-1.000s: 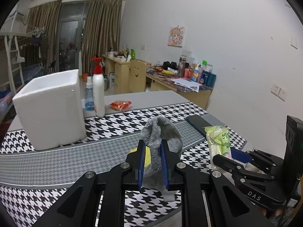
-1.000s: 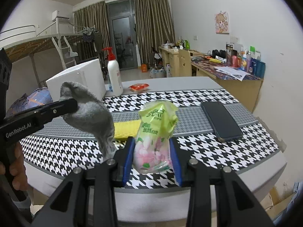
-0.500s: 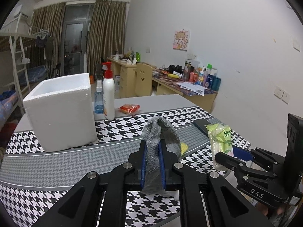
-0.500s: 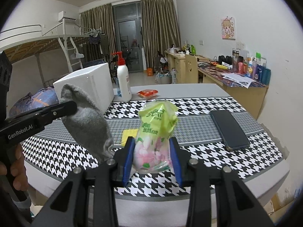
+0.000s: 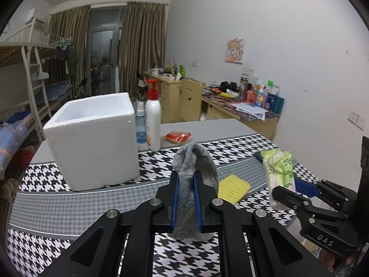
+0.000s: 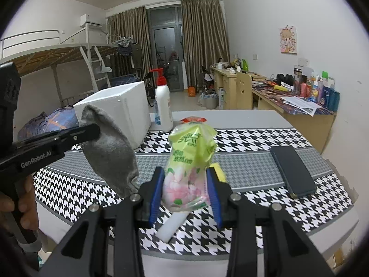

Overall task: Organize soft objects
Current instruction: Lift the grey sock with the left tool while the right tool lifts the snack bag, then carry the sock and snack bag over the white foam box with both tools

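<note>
My left gripper point(image 5: 185, 180) is shut on a grey sock point(image 5: 196, 161) and holds it above the houndstooth table point(image 5: 69, 207); the sock also shows in the right wrist view point(image 6: 110, 152), hanging from the left gripper point(image 6: 92, 130). My right gripper point(image 6: 185, 180) is shut on a green and pink tissue pack point(image 6: 189, 164), held above the table; the pack also shows in the left wrist view point(image 5: 280, 173). An open white foam box point(image 5: 94, 138) stands at the back left. A yellow sponge point(image 5: 233, 188) lies on the table between the grippers.
A white pump bottle point(image 5: 153, 117) and a small clear bottle point(image 5: 140, 127) stand right of the box. A red snack packet point(image 5: 177, 136) lies behind. A dark phone point(image 6: 293, 170) lies at the right. A desk and a bunk bed stand beyond the table.
Both grippers have risen with the sock and the tissue pack still held. The yellow sponge now shows to the right of the sock.
</note>
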Demonstrator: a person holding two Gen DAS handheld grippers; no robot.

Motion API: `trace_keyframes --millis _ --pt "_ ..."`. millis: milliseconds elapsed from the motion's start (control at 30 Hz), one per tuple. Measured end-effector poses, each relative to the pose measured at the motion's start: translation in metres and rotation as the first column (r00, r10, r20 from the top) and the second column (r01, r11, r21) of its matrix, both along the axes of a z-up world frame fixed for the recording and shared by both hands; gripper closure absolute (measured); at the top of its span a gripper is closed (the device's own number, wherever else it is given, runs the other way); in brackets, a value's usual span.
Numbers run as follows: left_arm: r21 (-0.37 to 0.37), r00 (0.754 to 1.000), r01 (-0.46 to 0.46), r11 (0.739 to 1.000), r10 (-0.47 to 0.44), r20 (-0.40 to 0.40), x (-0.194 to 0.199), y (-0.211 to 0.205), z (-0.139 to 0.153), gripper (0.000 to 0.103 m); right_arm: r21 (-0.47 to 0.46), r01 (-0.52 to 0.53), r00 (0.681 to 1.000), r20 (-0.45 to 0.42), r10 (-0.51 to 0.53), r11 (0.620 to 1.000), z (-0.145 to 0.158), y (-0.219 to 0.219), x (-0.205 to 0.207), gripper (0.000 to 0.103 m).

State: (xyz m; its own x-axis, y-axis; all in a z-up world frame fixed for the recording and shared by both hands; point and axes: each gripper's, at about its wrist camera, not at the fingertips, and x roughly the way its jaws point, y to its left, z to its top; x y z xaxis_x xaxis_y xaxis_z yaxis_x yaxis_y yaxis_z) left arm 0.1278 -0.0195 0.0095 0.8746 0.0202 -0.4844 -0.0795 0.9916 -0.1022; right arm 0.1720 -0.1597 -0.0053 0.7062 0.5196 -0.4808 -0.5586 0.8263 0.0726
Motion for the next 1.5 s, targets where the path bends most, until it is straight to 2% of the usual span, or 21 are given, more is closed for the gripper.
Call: trace_keyframes --millis 533,1200,1500 --pt "0.024 0.998 -0.069 0.997 0.069 0.01 0.006 0.026 0.008 0.09 0.008 -0.067 0.998 0.001 0.067 0.998 0.006 0.028 0.01 0.061" --pt "0.069 0.991 -0.128 0.989 0.126 0.039 0.013 0.042 0.028 0.09 0.018 -0.094 0.995 0.025 0.094 0.995 0.031 0.052 0.021 0.061" --pt "0.105 0.987 -0.143 0.984 0.135 0.083 0.009 0.047 0.047 0.09 0.017 -0.114 0.993 0.04 0.113 0.993 0.043 0.063 0.022 0.061"
